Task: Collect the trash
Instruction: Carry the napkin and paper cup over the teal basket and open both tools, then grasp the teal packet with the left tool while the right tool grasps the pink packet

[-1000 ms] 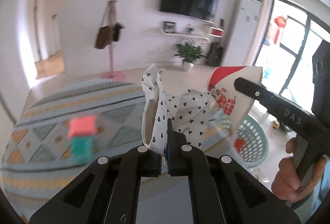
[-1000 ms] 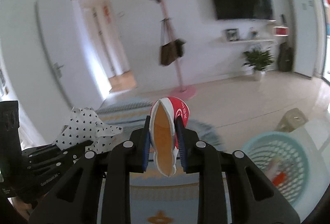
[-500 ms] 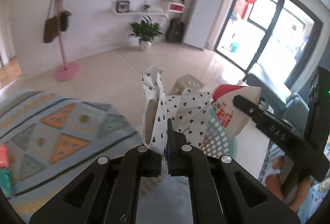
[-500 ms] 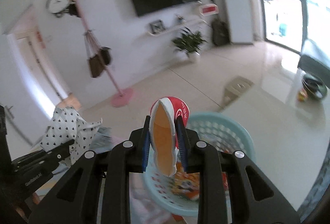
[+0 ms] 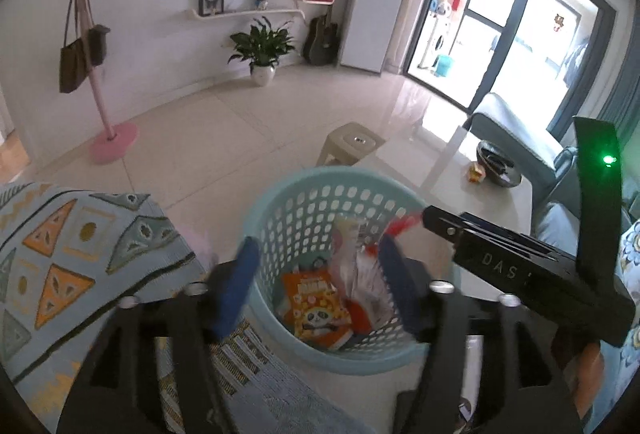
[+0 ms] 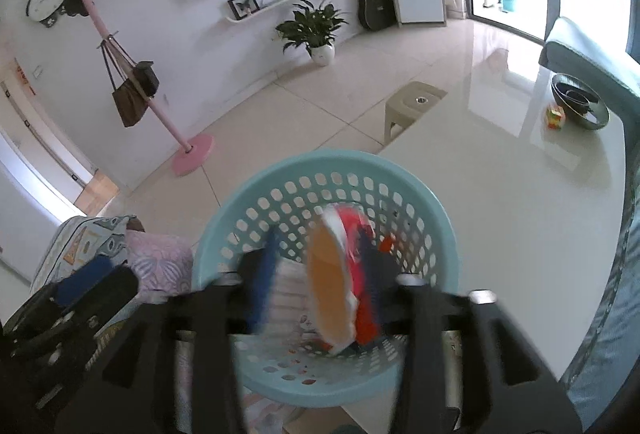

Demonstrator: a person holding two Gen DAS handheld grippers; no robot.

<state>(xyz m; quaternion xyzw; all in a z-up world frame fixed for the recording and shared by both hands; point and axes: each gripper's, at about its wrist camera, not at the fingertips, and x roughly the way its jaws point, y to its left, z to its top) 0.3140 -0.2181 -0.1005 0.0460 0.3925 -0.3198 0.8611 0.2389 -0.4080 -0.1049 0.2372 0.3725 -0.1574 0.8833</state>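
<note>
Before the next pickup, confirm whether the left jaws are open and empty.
Yes: the left gripper has its jaws spread wide with nothing between them, over the basket.

Potted plant (image 5: 259,46) by the wall, pink coat stand (image 5: 96,74), beige stool (image 5: 350,144)

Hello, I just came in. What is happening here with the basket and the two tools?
A person holds a two-finger gripper in each hand over a light blue basket and is collecting trash into it. The left gripper is open with nothing between its fingers. The right gripper is open too, and a red and white paper cup sits loosely between its fingers, above the basket's opening. An orange snack packet and other wrappers lie in the basket.
</note>
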